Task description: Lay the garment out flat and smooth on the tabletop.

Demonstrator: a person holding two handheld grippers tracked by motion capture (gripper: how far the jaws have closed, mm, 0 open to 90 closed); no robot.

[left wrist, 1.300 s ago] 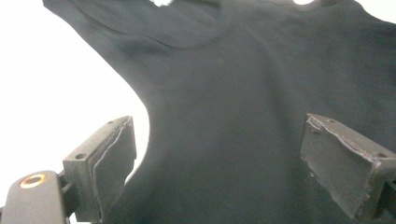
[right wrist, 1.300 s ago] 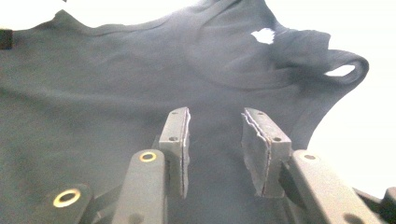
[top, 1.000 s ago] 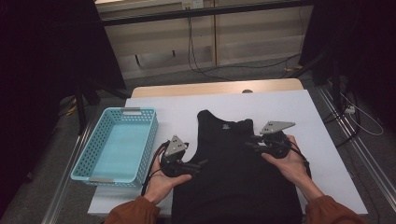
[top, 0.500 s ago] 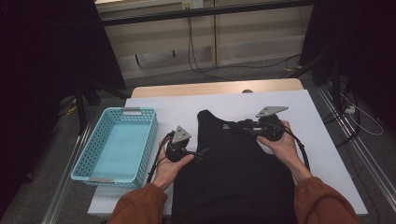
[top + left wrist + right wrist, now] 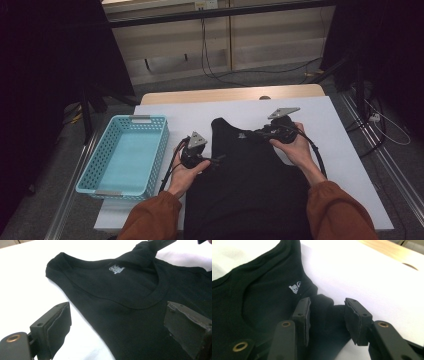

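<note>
A black tank top (image 5: 250, 175) lies flat on the white table (image 5: 340, 150), neck end away from the person. Its neckline and printed label (image 5: 116, 268) show in the left gripper view. My left gripper (image 5: 217, 159) is open at the shirt's left edge; one jaw hangs over bare table, the other over the cloth (image 5: 120, 327). My right gripper (image 5: 255, 132) is at the right shoulder strap (image 5: 324, 307). Its jaws have just been opening and now straddle the strap without pressing it (image 5: 327, 315).
A light blue perforated basket (image 5: 141, 118) stands empty at the table's left side, close to the left hand. White tabletop stretches right of the shirt. Cables trail from both grippers. A wooden strip (image 5: 225, 95) borders the far edge.
Both hands have moved away from the person toward the shirt's neck end. The right gripper has come up to the right shoulder strap; the left has shifted forward along the left edge.
</note>
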